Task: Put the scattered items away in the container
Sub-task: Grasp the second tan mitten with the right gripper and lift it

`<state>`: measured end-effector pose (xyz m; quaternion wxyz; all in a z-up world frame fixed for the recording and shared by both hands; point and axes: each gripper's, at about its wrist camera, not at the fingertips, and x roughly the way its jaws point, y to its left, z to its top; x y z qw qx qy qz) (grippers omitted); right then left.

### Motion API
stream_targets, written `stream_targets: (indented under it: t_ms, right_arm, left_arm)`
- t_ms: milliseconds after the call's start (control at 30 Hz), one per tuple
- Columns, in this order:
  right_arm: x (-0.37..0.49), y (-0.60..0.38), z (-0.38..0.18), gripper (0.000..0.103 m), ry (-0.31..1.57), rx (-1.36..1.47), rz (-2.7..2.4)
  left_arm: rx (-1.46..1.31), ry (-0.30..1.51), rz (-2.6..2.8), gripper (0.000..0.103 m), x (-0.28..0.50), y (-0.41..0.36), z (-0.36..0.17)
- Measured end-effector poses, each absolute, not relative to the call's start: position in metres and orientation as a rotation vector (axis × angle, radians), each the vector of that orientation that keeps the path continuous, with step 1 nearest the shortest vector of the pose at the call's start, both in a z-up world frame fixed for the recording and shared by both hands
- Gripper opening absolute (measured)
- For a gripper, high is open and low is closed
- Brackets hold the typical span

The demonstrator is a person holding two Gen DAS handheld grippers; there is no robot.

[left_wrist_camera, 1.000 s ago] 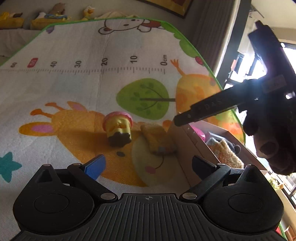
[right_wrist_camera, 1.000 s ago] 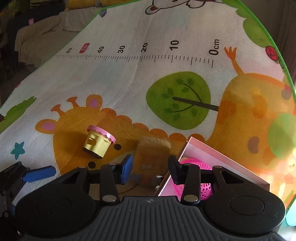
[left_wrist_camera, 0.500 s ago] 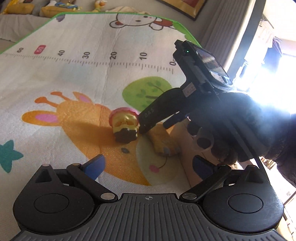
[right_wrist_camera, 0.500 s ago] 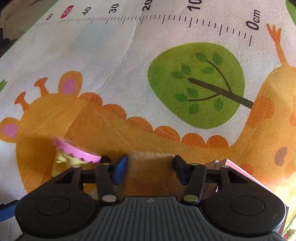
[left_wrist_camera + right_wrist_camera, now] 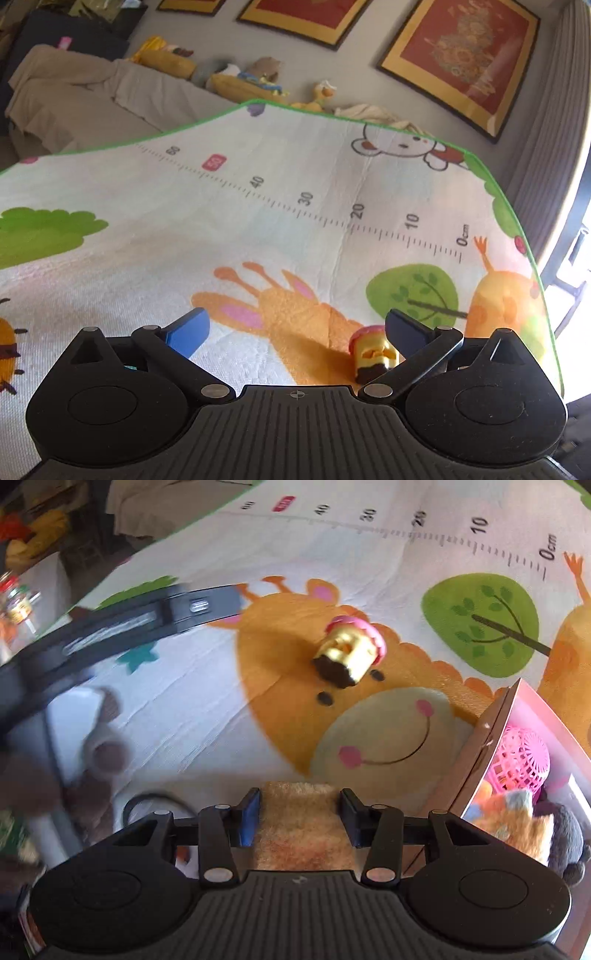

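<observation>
On the play mat [image 5: 192, 716], most of the tidying appears to have been done, though two things are not yet in the box. In the right wrist view the box [image 5: 476, 764] is seen at the right edge, its cardboard wall standing on the mat, and several things are already inside it: a pink lattice ball [image 5: 522, 760], a piece of orange and blue cloth [image 5: 513, 812] and a dark plush toy [image 5: 565, 834]. The right gripper [image 5: 300, 814] is clenched on a tan fuzzy sponge [image 5: 301, 827], which is held between the two fingers above the mat and just left of the box wall; it has not been placed inside. A yellow toy cupcake [image 5: 349, 653] with a pink top lies on its side on the mat, well apart from the box, and nothing is touching it. In the left wrist view the left gripper [image 5: 295, 332] is spread wide and empty, with the cupcake [image 5: 373, 354] seen just beside its right finger; whether it is near enough to be taken cannot be told. No other loose things are visible on the mat in either view. By judgement, the remaining work is the dropping of the sponge into the box and the collection of the cupcake.
</observation>
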<state>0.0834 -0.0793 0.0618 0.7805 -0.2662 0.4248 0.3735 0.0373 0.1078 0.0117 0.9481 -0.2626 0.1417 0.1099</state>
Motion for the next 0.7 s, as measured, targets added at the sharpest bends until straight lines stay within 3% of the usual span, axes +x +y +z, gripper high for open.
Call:
stream_targets:
  t_ms: [300,367,433,467,700]
  right_arm:
    - [-0.001,-0.187,0.054,0.049,0.815,-0.541,0.663]
    - [-0.009,-0.207,0.050,0.056,0.780,-0.535,0.591]
    - [-0.014,-0.224,0.044,0.094,0.724,-0.516,0.511]
    - [-0.015,-0.229,0.041,0.101,0.711,-0.502,0.482]
    - [-0.007,-0.261,0.024,0.103,0.718,-0.235,0.457]
  left_arm:
    - [-0.338,0.431,0.137,0.103,0.059,0.080,0.014]
    - [-0.287,0.448,0.116,0.103,0.069,0.074,0.018]
    - [-0.221,0.450,0.096,0.103,0.085,0.066,0.024]
    - [-0.186,0.461,0.079,0.103,0.095,0.061,0.025]
    - [-0.032,0.593,0.082,0.103,0.150,0.033,0.012]
